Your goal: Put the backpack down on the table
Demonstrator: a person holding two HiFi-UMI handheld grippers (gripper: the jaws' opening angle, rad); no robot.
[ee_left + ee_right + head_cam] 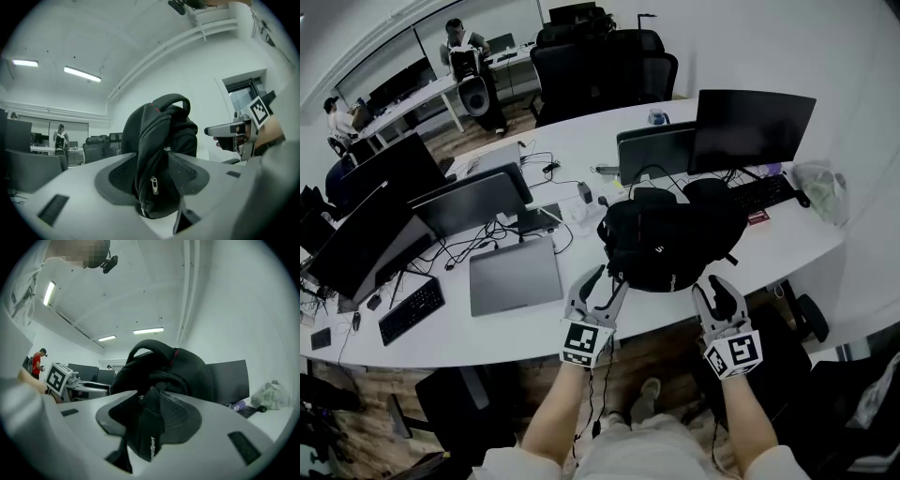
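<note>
Backpack (670,239) set on table (516,326); both grippers open.
Left gripper (609,278) and right gripper (712,286) jaws stand apart. Backpack stands upright just ahead, its fabric reaching between each pair.

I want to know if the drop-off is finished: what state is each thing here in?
backpack: standing upright on the table.
left gripper: jaws apart, not clamping the backpack.
right gripper: jaws apart, strap hanging between them, unclamped.
grey laptop: lid closed.
monitor behind the backpack: screen dark.
</note>
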